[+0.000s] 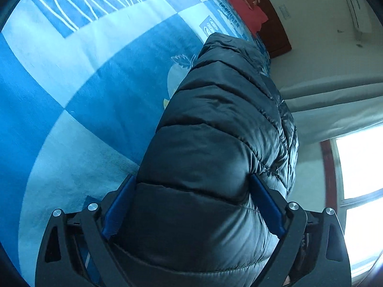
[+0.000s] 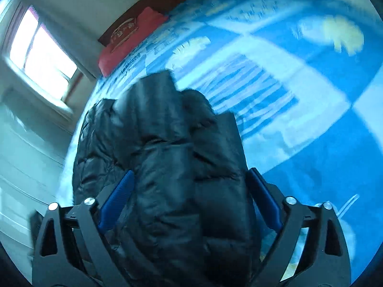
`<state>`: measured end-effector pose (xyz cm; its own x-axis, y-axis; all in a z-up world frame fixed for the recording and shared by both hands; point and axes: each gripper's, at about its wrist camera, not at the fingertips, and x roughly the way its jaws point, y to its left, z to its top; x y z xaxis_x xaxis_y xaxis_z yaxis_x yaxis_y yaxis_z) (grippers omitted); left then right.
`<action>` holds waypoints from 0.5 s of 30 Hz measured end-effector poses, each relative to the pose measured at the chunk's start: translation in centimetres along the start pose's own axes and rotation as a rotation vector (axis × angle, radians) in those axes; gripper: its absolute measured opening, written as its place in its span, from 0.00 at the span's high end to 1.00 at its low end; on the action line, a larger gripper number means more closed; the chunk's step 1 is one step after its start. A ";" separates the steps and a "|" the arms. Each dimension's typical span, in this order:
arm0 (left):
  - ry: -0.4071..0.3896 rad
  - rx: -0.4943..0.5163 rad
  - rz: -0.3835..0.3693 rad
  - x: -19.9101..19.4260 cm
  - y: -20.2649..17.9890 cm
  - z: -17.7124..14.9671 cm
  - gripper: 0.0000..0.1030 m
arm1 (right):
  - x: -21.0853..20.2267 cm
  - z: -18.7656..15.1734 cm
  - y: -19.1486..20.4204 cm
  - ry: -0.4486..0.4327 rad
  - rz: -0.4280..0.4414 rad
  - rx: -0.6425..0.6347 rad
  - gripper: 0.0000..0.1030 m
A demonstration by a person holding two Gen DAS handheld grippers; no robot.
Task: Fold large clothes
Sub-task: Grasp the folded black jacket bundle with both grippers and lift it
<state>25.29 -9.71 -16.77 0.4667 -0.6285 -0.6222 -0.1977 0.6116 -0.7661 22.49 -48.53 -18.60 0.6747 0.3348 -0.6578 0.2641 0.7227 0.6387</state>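
A black quilted puffer jacket (image 1: 215, 119) lies on a blue and white patterned bedspread (image 1: 83, 95), stretching away toward the head of the bed. My left gripper (image 1: 192, 177) stands wide, and the puffy fabric fills the gap between its blue pads (image 1: 119, 205) without being squeezed. In the right wrist view the jacket (image 2: 162, 124) is bunched, with a fur-trimmed edge at its far end. My right gripper (image 2: 191, 172) is also wide open around the bundle. A strip of bedspread (image 2: 311, 131) shows between the jacket and the right-hand pad (image 2: 263, 201).
A red pillow (image 1: 239, 2) (image 2: 129, 40) leans on the brown headboard (image 1: 275, 24) at the far end of the bed. A bright window (image 1: 359, 179) (image 2: 40, 52) and pale curtain (image 1: 335, 100) run along the jacket's side of the bed. Bedspread stretches wide on the other side.
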 end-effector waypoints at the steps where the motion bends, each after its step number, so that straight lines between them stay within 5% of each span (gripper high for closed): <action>1: 0.000 0.003 0.001 0.1 -0.2 0.0 0.09 | 0.2 0.1 -0.3 0.017 0.019 0.013 0.06; 6: 0.027 0.038 -0.005 0.4 -0.4 -0.1 0.08 | 1.0 -0.6 0.1 0.093 0.087 -0.034 0.09; 15: 0.087 0.116 -0.010 2.0 -1.7 0.3 0.08 | 1.6 -0.8 -0.2 0.126 0.175 -0.010 0.39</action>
<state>26.85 -11.90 -16.65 0.3906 -0.6712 -0.6300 -0.0899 0.6533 -0.7517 22.97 -47.67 -20.06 0.6178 0.5280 -0.5826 0.1432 0.6530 0.7437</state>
